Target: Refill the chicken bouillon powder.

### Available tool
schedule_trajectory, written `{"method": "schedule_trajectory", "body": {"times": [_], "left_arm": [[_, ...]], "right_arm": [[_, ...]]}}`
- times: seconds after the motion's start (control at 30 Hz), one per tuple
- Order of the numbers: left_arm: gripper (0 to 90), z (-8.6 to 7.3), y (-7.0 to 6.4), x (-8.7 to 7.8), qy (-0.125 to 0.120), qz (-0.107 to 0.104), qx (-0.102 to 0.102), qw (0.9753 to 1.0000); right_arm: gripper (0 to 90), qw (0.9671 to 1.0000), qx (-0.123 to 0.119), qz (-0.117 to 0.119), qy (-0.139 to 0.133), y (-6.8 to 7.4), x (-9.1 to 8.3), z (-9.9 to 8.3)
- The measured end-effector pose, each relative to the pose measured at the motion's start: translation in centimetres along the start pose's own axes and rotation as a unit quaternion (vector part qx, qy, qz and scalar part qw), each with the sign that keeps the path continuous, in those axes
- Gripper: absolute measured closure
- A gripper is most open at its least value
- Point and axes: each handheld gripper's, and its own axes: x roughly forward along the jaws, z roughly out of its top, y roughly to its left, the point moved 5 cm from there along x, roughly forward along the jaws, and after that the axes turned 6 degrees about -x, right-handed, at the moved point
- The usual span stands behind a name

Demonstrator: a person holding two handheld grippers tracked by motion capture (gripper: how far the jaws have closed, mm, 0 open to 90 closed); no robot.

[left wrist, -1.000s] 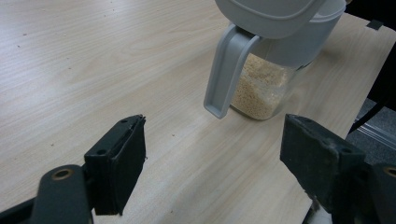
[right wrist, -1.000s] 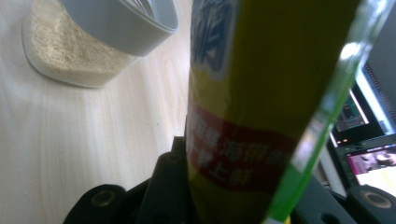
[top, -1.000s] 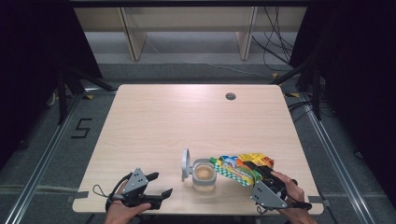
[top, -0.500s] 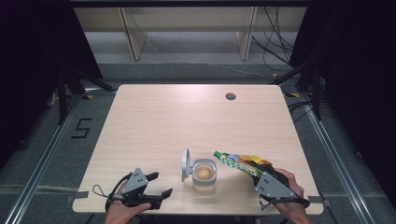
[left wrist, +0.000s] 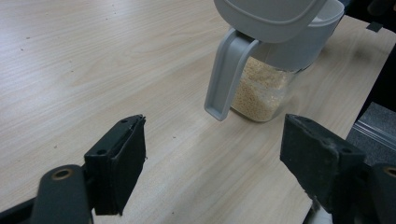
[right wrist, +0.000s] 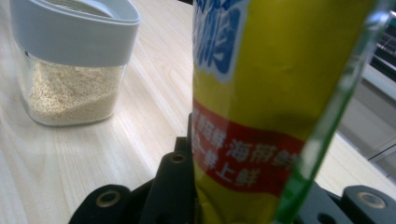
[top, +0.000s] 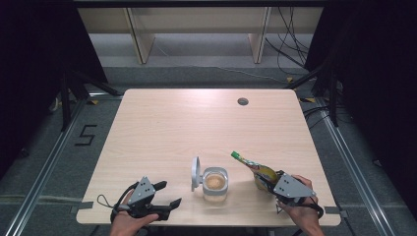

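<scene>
My right claw (top: 268,183) is clamped on a yellow packet (top: 255,169) — in the right gripper view its red band and blue lettering rise straight up between my jaws, and from above its green-edged top tips toward ten o'clock. My left claw (top: 167,194) rests near the front edge with its jaws spread wide and nothing between them; the left gripper view shows both pads apart over bare wood. Between the two claws, at about three o'clock from the left one, stands a clear jar (top: 215,184) of pale grains, its grey lid (top: 195,173) flipped up on the side facing that claw. All this sits at the six o'clock edge of a light wooden table (top: 196,123) — a small round hole (top: 242,102) lies toward one o'clock. Beyond is grey floor, a marked "5" (top: 86,134) at nine o'clock, cables (top: 290,49) at one o'clock and pale shelving (top: 196,29) at twelve.
</scene>
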Motion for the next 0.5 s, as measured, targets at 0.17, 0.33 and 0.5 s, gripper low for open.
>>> {"method": "schedule_trajectory", "body": {"times": [0.17,0.33,0.5], "left_arm": [[21.9,0.02,-0.02,-0.05,0.000,0.002,0.001,1.0000],[21.9,0.00,0.05,-0.09,0.002,0.004,0.003,1.0000],[21.9,0.02,-0.01,-0.05,0.000,0.003,0.001,1.0000]], "right_arm": [[79.9,0.9997,0.021,-0.008,-0.005,-0.29,0.08,-0.33],[79.9,0.9979,0.064,-0.012,-0.005,-0.63,-0.14,-0.73],[79.8,0.9959,0.087,-0.022,-0.002,-0.69,-0.33,-0.97]]}}
